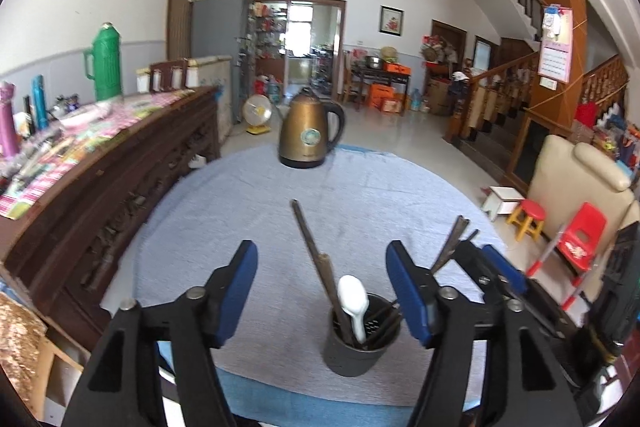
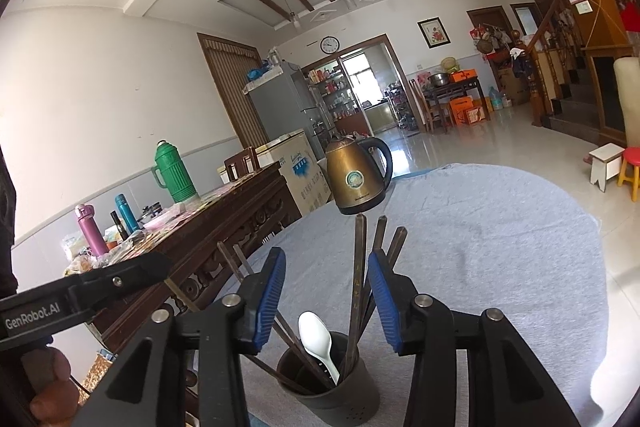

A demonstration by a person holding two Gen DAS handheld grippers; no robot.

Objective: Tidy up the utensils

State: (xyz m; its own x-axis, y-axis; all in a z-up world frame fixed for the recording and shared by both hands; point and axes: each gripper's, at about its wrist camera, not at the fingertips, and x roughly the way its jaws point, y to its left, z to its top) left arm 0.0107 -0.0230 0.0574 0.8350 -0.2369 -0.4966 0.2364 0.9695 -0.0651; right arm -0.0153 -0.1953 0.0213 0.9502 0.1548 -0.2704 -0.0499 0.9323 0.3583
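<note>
Listing what we see: bronze kettle (image 1: 310, 135) at the surface's (image 1: 248, 195) far edge, near dark holder (image 1: 360, 339) with chopsticks (image 1: 320, 267) and white spoon (image 1: 354, 303); left gripper (image 1: 322, 287), right gripper (image 2: 326, 291) agape, empty.

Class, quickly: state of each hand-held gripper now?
Left hand-held gripper: open, holding nothing.
Right hand-held gripper: open; dark brown chopsticks stand between its jaws, unpressed.

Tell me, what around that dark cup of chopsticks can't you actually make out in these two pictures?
- Lower ends of the chopsticks and white spoon: hidden inside the holder, both views.
- Holder's base: cut off by the bottom edge, right wrist view.
- Exact chopstick count: they overlap, and the right gripper covers some in the left wrist view.
- Kettle label: too small to read.
</note>
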